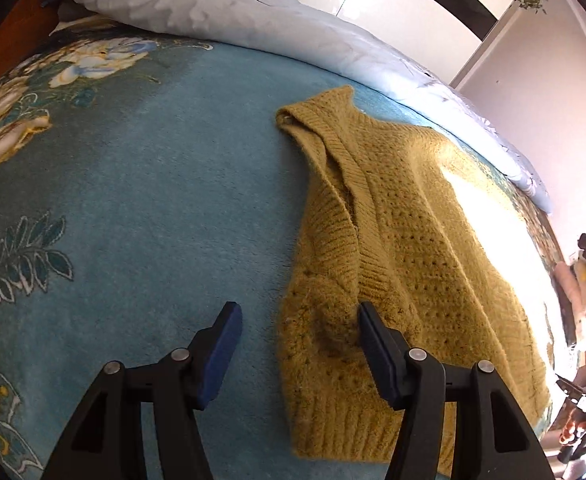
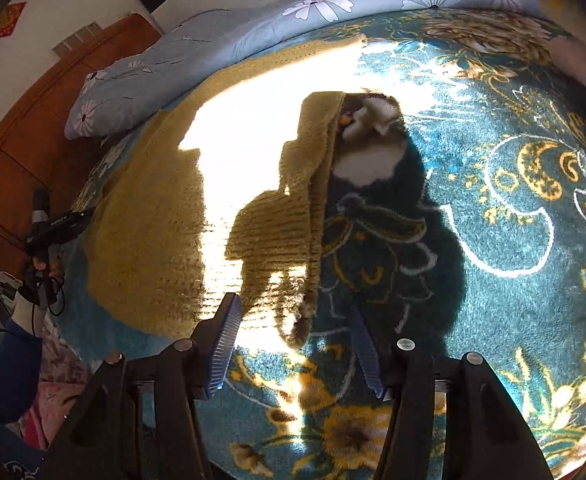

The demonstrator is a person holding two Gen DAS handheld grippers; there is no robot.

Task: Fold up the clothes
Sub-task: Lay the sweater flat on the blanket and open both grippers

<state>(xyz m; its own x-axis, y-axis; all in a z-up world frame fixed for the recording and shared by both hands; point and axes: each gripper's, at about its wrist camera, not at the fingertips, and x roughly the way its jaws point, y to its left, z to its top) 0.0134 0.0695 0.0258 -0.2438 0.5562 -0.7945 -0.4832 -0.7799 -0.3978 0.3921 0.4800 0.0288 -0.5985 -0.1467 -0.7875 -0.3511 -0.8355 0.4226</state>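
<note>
**Here, a yellow knit lies on the bed between two spread grippers**

Here the mustard-yellow knitted sweater (image 1: 397, 220) lies flat on a teal floral blanket (image 1: 153, 168) that covers the bed. In the left wrist view its ribbed neckline points away from the camera and its ribbed hem lies nearest. One side panel is folded inward over the body, making a long ridge down the middle. A bright patch of sunlight washes out the sweater's far side.

The left gripper (image 1: 299, 328) hovers low over the hem corner. Its fingers are spread wide and hold nothing. One blue-padded finger (image 1: 377, 352) sits over the knit, the other (image 1: 221, 352) over bare blanket just beside the sweater's edge. Whether the pad touches the wool cannot be told.

In the right wrist view the sweater (image 2: 153, 232) spreads to the left, with a folded strip running down its right edge toward the camera. The right gripper (image 2: 297, 344) is also spread and empty, its fingers straddling the near tip of that strip. Strong glare hides much of the knit here.

A pale blue daisy-print quilt (image 1: 221, 4) is bunched along the bed's far edge. A wooden headboard (image 2: 33, 140) stands behind it.
</note>
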